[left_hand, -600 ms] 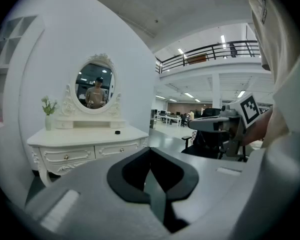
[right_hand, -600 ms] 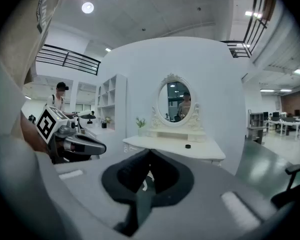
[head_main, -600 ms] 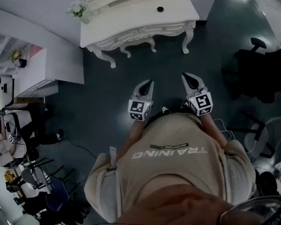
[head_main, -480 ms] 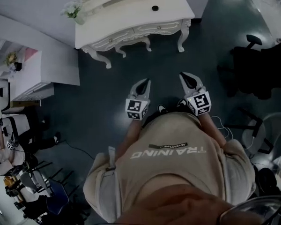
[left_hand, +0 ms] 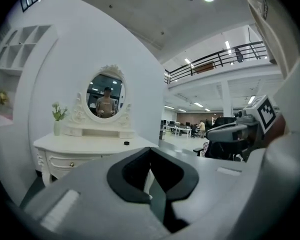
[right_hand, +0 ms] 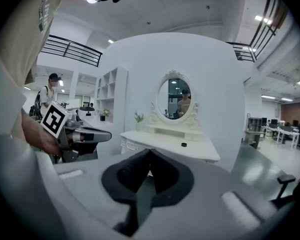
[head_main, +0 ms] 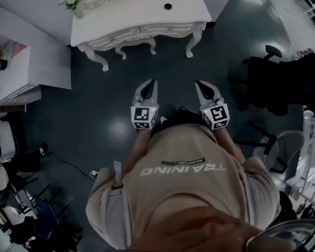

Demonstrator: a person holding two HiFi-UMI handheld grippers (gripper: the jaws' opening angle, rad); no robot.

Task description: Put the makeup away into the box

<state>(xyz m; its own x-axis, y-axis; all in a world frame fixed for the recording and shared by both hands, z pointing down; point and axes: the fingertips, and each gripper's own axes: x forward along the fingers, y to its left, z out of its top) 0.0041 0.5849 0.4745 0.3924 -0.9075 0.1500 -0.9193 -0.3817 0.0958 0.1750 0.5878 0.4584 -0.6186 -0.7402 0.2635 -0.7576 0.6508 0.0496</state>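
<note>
White vanity tabletop [head_main: 139,19] stands well ahead of left tongs [head_main: 151,81] and right tongs [head_main: 199,82], both closed and empty; best to step closer, opening them before reaching.

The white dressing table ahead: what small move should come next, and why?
Probably a step toward the ornate white dressing table: the left gripper and right gripper are shut and empty, over dark floor short of it, and a small black round object lies on its top.
</note>
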